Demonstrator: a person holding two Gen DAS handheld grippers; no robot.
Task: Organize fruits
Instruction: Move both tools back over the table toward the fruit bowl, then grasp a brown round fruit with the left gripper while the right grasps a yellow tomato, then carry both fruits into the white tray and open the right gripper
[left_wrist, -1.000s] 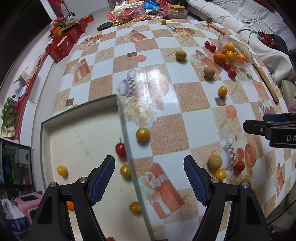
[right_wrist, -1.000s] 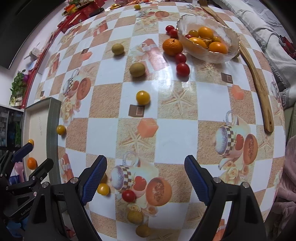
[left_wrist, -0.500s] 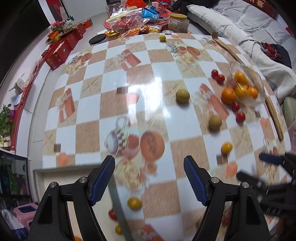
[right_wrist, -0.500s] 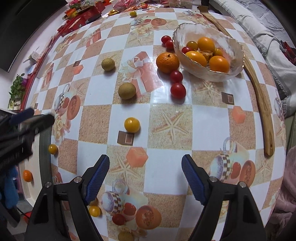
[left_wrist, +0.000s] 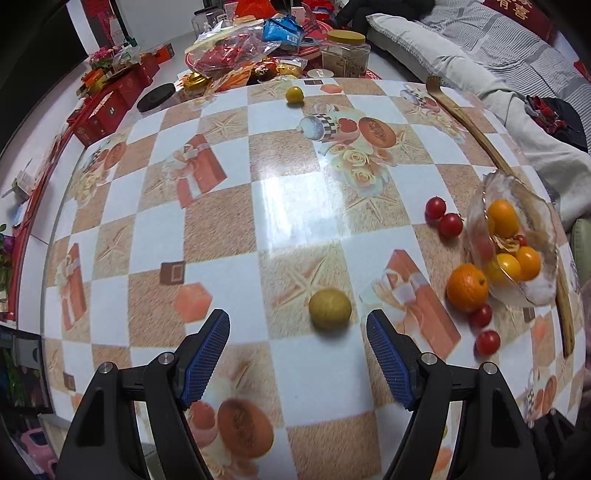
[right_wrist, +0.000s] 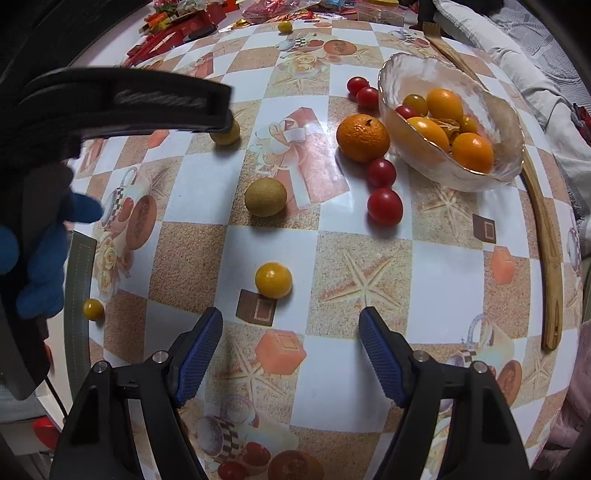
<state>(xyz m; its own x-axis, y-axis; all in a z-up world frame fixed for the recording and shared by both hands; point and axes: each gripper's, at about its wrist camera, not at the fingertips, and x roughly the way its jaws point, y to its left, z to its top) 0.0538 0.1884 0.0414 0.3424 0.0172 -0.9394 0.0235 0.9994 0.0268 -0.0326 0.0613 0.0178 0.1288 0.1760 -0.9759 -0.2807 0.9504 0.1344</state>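
Observation:
In the left wrist view my left gripper (left_wrist: 297, 325) is open, low over the table. A yellow-green round fruit (left_wrist: 330, 309) lies just ahead of its tips, untouched. My right gripper (right_wrist: 290, 321) has nothing between its closing jaws; a yellow cherry tomato (right_wrist: 273, 280) sits just beyond its tips. A glass bowl (right_wrist: 480, 173) holding orange and yellow fruits stands at the far right, with a mandarin (right_wrist: 362, 137) and red cherry tomatoes (right_wrist: 385, 206) beside it. A brownish-green fruit (right_wrist: 265, 196) lies mid-table.
A wooden back scratcher (right_wrist: 546, 236) runs along the right edge. A blue-gloved hand (right_wrist: 40, 258) and the left gripper's black body (right_wrist: 125, 103) fill the left of the right wrist view. A grey tray rim (right_wrist: 75, 288) lies lower left. Boxes and snack bags (left_wrist: 240, 48) crowd the far end.
My left gripper has swept from over the tray across the table to the yellow-green fruit. The right gripper has edged forward toward the yellow tomato and its jaws have narrowed a little.

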